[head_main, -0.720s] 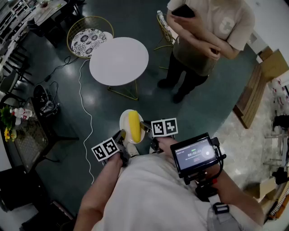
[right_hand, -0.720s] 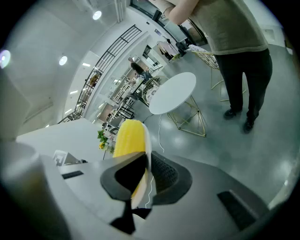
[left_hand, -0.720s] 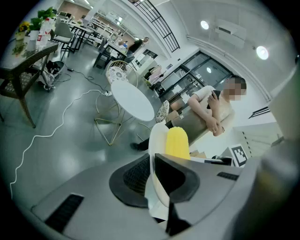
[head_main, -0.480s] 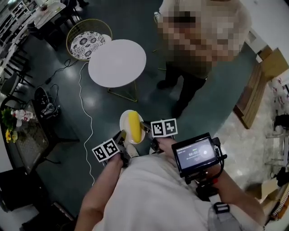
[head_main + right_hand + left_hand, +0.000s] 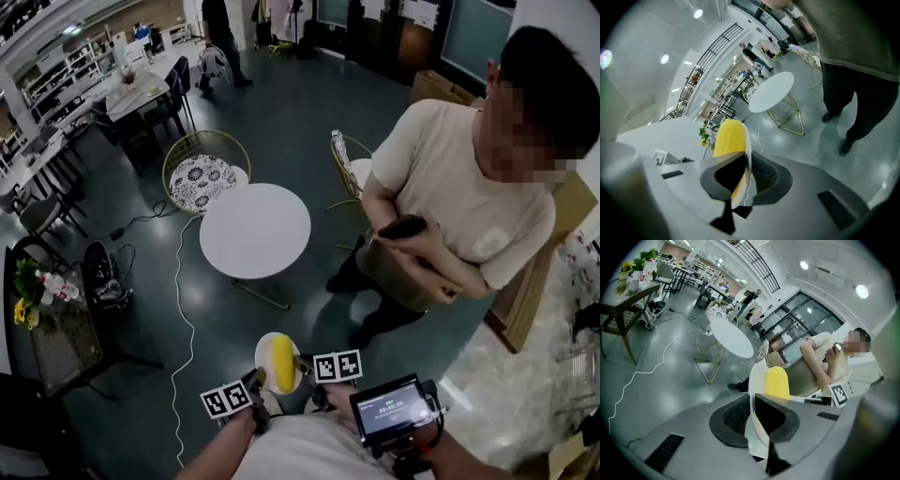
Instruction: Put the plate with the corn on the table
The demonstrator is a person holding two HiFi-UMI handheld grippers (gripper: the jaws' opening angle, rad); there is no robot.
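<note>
Both claws are clamped on the plate [image 5: 265, 347], the left gripper [image 5: 255, 379] pinching one rim and the right gripper [image 5: 302, 365] the opposite rim. The plate, with the corn [image 5: 281, 364] lying along its middle, hangs in the air well short of the round white table [image 5: 255, 230], on the person's side of it. It looks stiff, smooth and breakable, and the corn could roll, so level holds on opposite rims suit it.

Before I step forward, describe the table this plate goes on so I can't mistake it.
On the dark floor ahead, between the standing person and the gold-wire chair with a patterned cushion, stands one table. It is round and plain white on thin gold legs, unlike the dark rectangular table with flowers at left.
</note>
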